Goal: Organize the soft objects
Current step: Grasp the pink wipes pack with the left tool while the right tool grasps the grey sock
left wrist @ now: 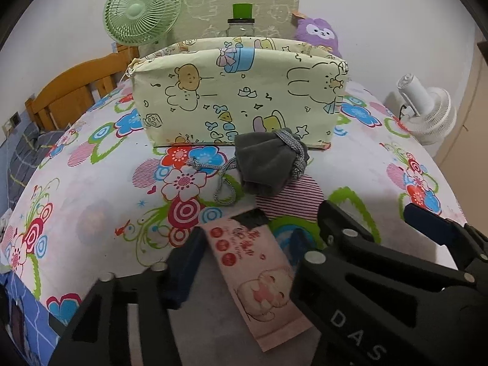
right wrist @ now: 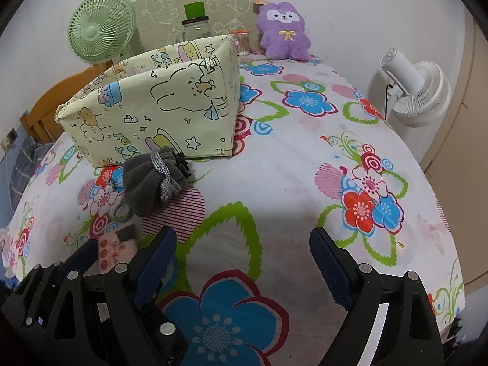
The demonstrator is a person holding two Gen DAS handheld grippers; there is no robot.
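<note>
We see the pink tissue packet (left wrist: 259,277) clamped in the left claw (left wrist: 241,262), its 2 blue pads pressed on the packet's long edges, its black end pointing toward the grey drawstring pouch (left wrist: 268,161). That pouch lies on the floral bedsheet (left wrist: 91,189), just in front of the cream cartoon-print storage box (left wrist: 238,97) and touching or nearly touching its front wall; its cord (left wrist: 225,183) trails toward us. The box stands open-topped. To its right the sheet (right wrist: 305,158) runs bare up to the purple plush toy (right wrist: 282,32) by the wall. The right claw (right wrist: 244,262) hovers low over the sheet, spread wide and holding nothing, close beside the left claw (right wrist: 100,262). A green fan (left wrist: 141,10) and a white fan (right wrist: 418,91) flank the bed.
</note>
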